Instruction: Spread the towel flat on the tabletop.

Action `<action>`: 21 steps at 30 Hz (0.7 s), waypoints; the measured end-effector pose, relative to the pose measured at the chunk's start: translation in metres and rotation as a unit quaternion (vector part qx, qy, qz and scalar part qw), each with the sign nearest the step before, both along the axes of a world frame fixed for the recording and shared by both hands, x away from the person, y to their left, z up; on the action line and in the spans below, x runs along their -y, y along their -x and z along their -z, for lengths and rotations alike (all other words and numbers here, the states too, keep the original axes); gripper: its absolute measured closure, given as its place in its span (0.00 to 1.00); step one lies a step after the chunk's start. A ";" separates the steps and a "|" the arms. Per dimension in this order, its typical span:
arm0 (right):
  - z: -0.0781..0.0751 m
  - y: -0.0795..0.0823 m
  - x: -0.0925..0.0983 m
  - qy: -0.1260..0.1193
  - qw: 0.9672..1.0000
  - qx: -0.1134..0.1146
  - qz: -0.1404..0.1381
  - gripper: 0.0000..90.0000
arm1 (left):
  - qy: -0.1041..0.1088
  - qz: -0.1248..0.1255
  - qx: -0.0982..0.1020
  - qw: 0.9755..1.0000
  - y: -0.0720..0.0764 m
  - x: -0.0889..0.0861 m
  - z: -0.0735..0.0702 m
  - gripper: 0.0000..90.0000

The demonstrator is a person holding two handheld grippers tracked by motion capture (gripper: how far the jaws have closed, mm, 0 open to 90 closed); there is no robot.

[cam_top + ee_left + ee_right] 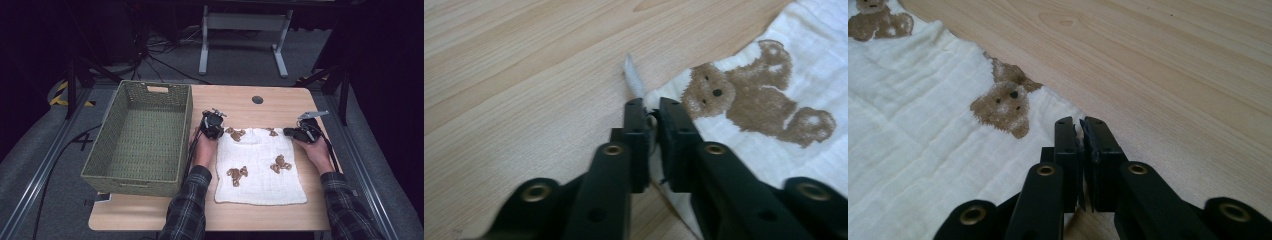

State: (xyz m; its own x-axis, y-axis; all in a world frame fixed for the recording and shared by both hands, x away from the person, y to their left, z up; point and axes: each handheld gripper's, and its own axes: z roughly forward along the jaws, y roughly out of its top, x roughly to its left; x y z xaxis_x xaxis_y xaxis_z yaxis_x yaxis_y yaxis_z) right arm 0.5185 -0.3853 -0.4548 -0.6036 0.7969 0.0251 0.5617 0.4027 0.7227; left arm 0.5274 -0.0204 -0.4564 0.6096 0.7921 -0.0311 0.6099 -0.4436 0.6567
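Your cloth (260, 167), a white muslin square printed with brown teddy bears, lies flat on the worktop (240, 100) just right of the woven basket (140, 137), and you have both of its far corners in hand. The left gripper (212, 125) sits at the far-left corner, close beside the basket's right wall; the right gripper (302, 132) sits at the far-right corner, near the worktop's right edge. So the far hem runs straight across between your 2 grippers, and the rest of the cloth stretches back from them toward you.

In the left gripper view, the jaws are pressed together on the cloth's corner (651, 107), with a small tip of fabric (633, 75) sticking up beyond them and a printed bear (754, 92) just to their right. In the right gripper view, the jaws are likewise pinched tight on the other corner (1080, 127), a sliver of white fabric showing between them, a bear's head (1003, 105) just to their left.

With both far corners gripped, I judge the coming move to be a fold: lift the pair evenly and carry them toward the near hem. Your left gripper is the one nearer the basket, should the cloth go there afterwards.
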 end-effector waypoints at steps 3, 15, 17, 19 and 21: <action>-0.002 0.002 0.001 0.000 1.000 0.004 -0.002 0.97 | 0.012 -0.006 0.006 1.000 0.002 -0.002 -0.003 0.97; -0.030 0.023 0.006 -0.009 0.999 0.039 -0.015 0.97 | 0.040 -0.001 0.040 0.998 0.026 -0.007 -0.033 0.97; -0.033 0.028 0.007 -0.012 0.999 0.044 -0.018 0.97 | 0.034 -0.001 0.045 0.998 0.030 -0.007 -0.036 0.97; -0.035 0.032 0.007 -0.015 0.999 0.047 -0.019 0.97 | 0.031 -0.003 0.049 0.998 0.033 -0.009 -0.038 0.97; -0.035 0.034 0.008 -0.013 0.998 0.050 -0.021 0.97 | 0.031 -0.004 0.047 0.998 0.034 -0.009 -0.038 0.97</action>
